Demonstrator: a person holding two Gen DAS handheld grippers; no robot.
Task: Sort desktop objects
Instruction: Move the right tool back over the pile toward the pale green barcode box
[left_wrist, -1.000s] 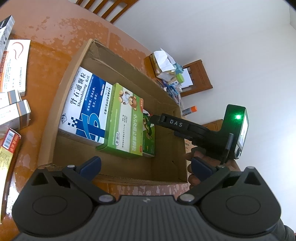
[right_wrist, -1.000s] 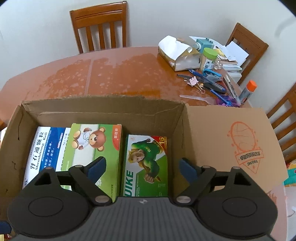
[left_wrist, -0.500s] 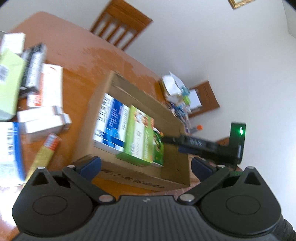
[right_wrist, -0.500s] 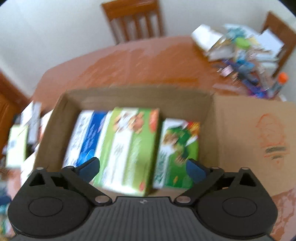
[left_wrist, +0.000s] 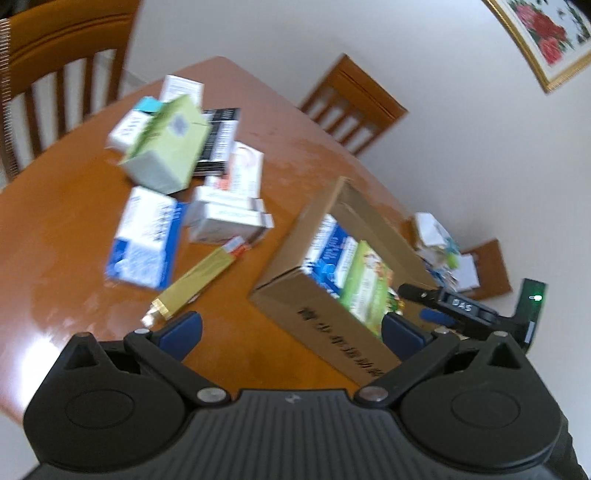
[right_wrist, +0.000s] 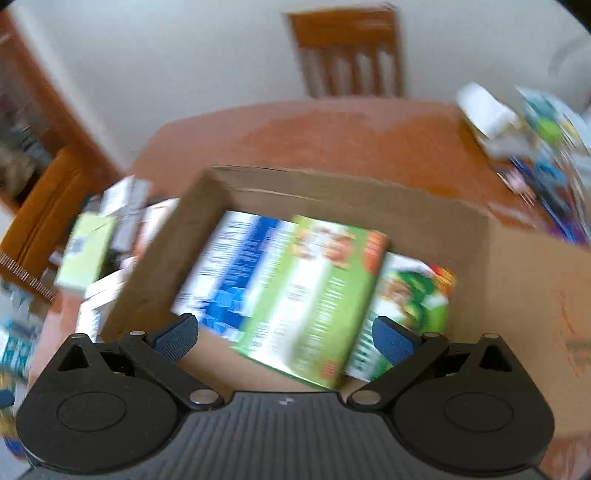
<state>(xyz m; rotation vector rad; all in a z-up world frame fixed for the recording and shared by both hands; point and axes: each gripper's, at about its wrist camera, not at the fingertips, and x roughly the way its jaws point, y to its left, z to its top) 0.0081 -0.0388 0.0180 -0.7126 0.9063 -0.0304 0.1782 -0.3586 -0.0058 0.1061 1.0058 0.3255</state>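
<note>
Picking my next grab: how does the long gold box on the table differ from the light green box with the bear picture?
The long gold box is slim and lies loose on the wooden table. The light green box with the bear picture is broad and flat, already packed in the cardboard carton, overlapping the blue-and-white box. Both are cardboard packets.

a glossy orange-brown wooden table (left_wrist: 66, 221) fills the space ahead of the fingers. slat-backed wooden chairs (left_wrist: 354, 103) stand at its far edge against a plain white wall (left_wrist: 461, 122). a gold-framed flower picture (left_wrist: 543, 33) hangs upper right.
</note>
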